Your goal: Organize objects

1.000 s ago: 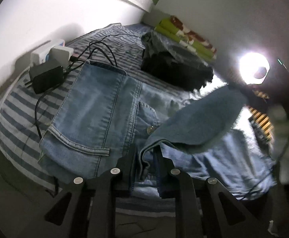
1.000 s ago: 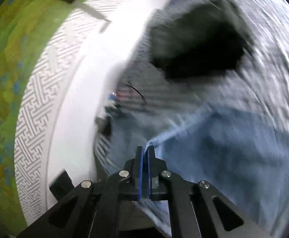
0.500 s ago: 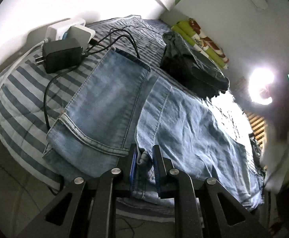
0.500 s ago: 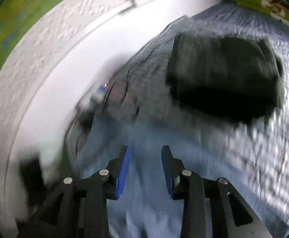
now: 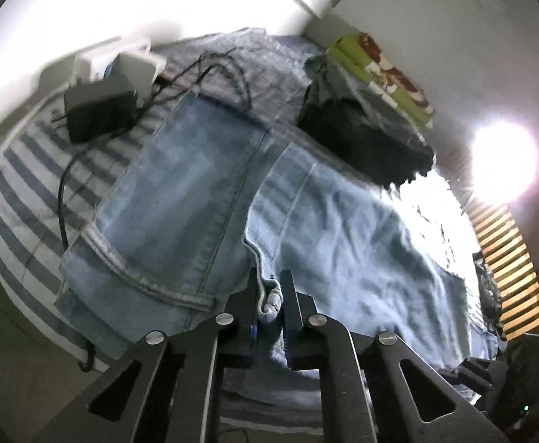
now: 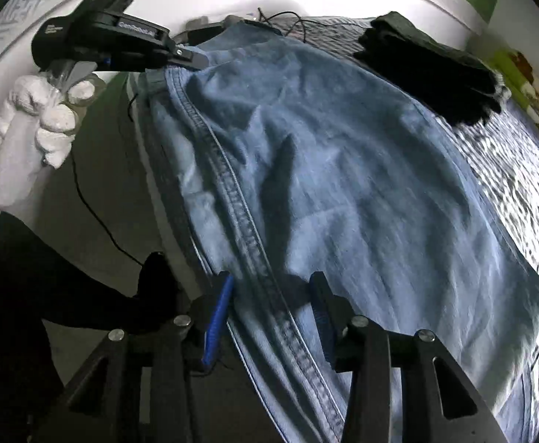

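a pair of light blue jeans lies folded across a bed with a blue-and-white striped sheet, close to its near edge. at far left, by the white wall, a black power adapter and its black cable rest on the sheet, the cable running just beside the denim. at centre, the left gripper is closing, its jaws pinching a hem fold of the jeans near the bed edge. a dark folded garment sits farther back, right of the jeans. further right, the right gripper is opening, its blue-padded jaws straddling the thick side seam without pressing it. likely risks: the left pinch holds only a thin edge, so a pull may slip it free and undo the fold; dragging the denim could snag the cable and tug the adapter; the released right side may slide off the bed edge.
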Demonstrator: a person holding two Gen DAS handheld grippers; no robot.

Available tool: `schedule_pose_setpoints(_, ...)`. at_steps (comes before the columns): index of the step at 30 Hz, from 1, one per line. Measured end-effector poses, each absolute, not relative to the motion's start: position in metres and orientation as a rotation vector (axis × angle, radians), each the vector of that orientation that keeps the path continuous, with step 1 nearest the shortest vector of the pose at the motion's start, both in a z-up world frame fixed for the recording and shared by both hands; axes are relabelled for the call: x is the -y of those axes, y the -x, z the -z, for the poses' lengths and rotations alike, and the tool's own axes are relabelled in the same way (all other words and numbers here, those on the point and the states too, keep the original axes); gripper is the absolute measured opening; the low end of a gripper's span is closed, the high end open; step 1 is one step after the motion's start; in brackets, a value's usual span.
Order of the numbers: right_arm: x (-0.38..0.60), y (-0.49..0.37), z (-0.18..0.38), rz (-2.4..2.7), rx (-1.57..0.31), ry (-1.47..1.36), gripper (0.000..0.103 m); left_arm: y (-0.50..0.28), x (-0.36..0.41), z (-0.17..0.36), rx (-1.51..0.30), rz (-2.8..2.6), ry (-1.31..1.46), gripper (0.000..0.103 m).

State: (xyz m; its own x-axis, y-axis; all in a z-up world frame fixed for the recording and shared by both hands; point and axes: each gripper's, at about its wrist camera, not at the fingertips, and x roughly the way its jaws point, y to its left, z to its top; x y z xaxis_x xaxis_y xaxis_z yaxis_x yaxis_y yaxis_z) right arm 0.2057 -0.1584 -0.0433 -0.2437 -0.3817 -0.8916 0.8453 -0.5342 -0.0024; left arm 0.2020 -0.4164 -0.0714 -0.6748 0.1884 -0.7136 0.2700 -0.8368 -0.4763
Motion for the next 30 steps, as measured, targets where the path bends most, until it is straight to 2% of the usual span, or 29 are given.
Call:
schedule_pose_setpoints(4, 0.135, -0.189, 0.031, 1.876, -0.465, -1.204, 0.039, -0.204, 0.415, 0.055, -0.920, 2.733, -1.181, 0.009)
schedule_pose_setpoints(11, 0.125, -0.202, 0.049, 1.897, -0.670, -1.189, 0.038, -0.202, 0.416, 0.044, -0.968, 2.727, -1.152, 0.008)
schedule_pose_setpoints(14, 0.120, -0.199, 0.047, 1.881, -0.619, -1.204, 0.010, -0.207, 0.413, 0.031, -0.953, 2.745, -1.119, 0.007)
schedule_pose_setpoints(15, 0.116, -0.197, 0.045, 1.891, -0.614, -1.204, 0.009, -0.214, 0.410, 0.025, -0.937, 2.761, -1.094, 0.007)
schedule_pose_setpoints(18, 0.106, -0.204, 0.039, 1.878, -0.590, -1.194, 0.008, -0.234, 0.408, 0.029, -0.894, 2.746, -1.108, 0.008)
schedule_pose_setpoints(22, 0.104, -0.209, 0.039, 1.856, -0.600, -1.183, 0.008, -0.237, 0.412, 0.069, -0.888, 2.579, -1.298, 0.007)
schedule_pose_setpoints(25, 0.104, -0.216, 0.040, 1.838, -0.631, -1.162, 0.008, -0.244, 0.405, 0.071, -0.796, 2.594, -1.323, 0.008)
schedule_pose_setpoints(30, 0.104, -0.215, 0.039, 1.849, -0.678, -1.137, 0.008, -0.247, 0.406, 0.077, -0.798, 2.584, -1.340, 0.010)
